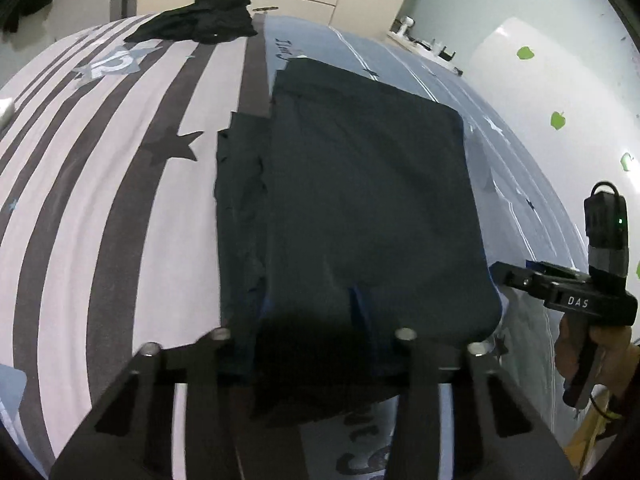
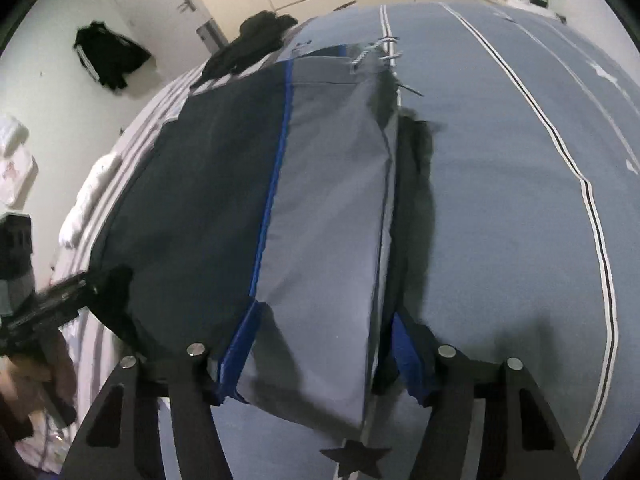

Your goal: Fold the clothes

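The left gripper [image 1: 312, 344] has its jaws narrowed over the near hem of the dark navy and grey shorts with a blue side stripe [image 1: 360, 208]; whether it pinches the cloth I cannot tell. The right gripper [image 2: 320, 354] straddles the same hem [image 2: 296, 376], half open, cloth between its fingers, grip also unclear. The shorts lie flat near the bed's [image 1: 100, 200] near edge. Thin, soft and light, probably slippery, they should fold easily; take them at the hem corners. Counted: one pair of shorts, one crumpled black garment [image 1: 204, 16] at the far edge
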